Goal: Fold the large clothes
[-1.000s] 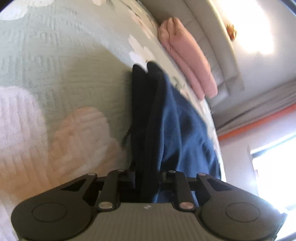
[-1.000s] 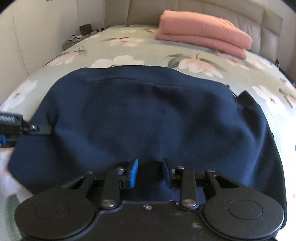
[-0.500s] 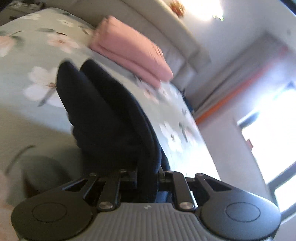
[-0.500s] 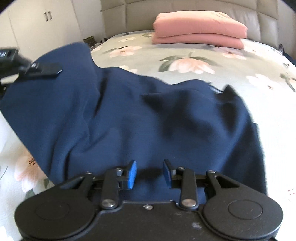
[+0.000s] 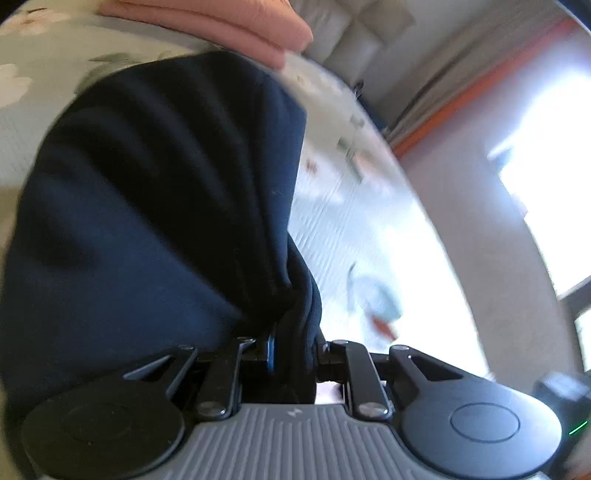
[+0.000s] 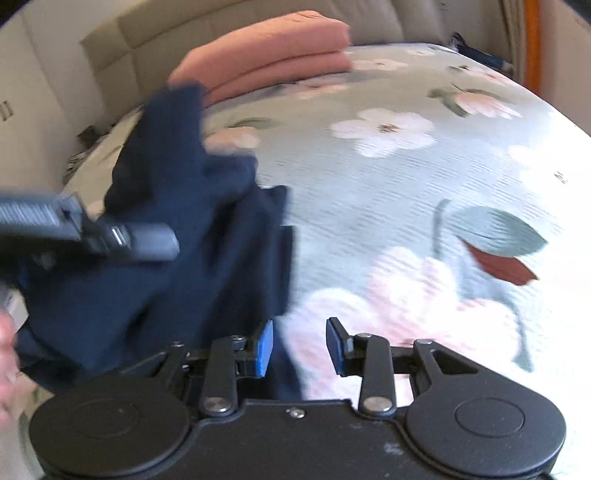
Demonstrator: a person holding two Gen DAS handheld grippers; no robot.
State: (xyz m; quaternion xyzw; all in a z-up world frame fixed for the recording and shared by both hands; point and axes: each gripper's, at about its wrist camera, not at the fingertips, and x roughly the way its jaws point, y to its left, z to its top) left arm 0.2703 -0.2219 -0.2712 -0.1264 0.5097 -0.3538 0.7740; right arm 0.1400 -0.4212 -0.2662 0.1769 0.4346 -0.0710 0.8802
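Observation:
A navy garment (image 5: 155, 206) hangs bunched from my left gripper (image 5: 293, 354), which is shut on a thick fold of it. In the right wrist view the same navy garment (image 6: 192, 236) is lifted at the left over the floral bedspread (image 6: 406, 177), and the left gripper's fingers (image 6: 147, 242) cross in front of it, blurred. My right gripper (image 6: 300, 345) stands open above the bedspread. Its blue pads are apart, and only a narrow edge of the cloth lies by the left pad.
A folded pink blanket (image 6: 273, 55) lies at the head of the bed against the padded headboard (image 6: 122, 33). A person's hand (image 6: 7, 332) shows at the left edge. Beyond the bed's right side are an orange-trimmed curtain (image 5: 461, 88) and a bright window (image 5: 546, 155).
The left gripper has swept the garment's corner up and across to the right, folding the cloth over itself. The spread garment now sits bunched at the left of the right wrist view, baring the bedspread.

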